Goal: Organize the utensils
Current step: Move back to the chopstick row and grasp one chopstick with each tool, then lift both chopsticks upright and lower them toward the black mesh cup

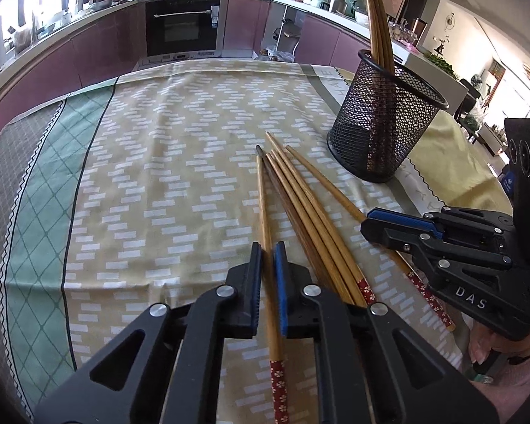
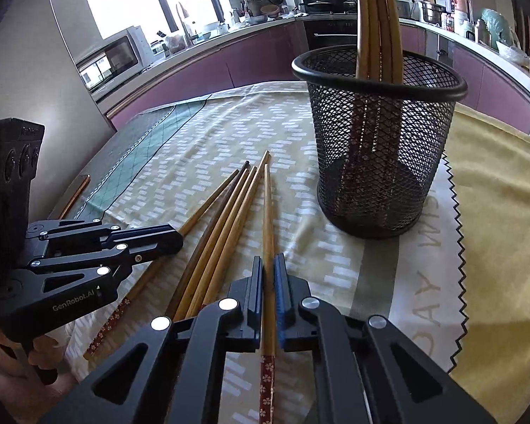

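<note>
Both tools are matte black with blue ribbed pads and silver rivets. The left tool [image 2: 173, 238] reads "GenRobot.AI" in white; the right tool [image 1: 365, 224] reads "DAS".

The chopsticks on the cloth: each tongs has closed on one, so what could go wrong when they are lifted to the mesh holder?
1. The left tongs grip their chopstick right beside the loose bundle; lifting may drag or scatter it.
2. The right tongs hold a long chopstick near its patterned end, so it may pivot.
3. The mesh holder already holds chopsticks; a tilted tip may catch its rim and could tip it.
</note>
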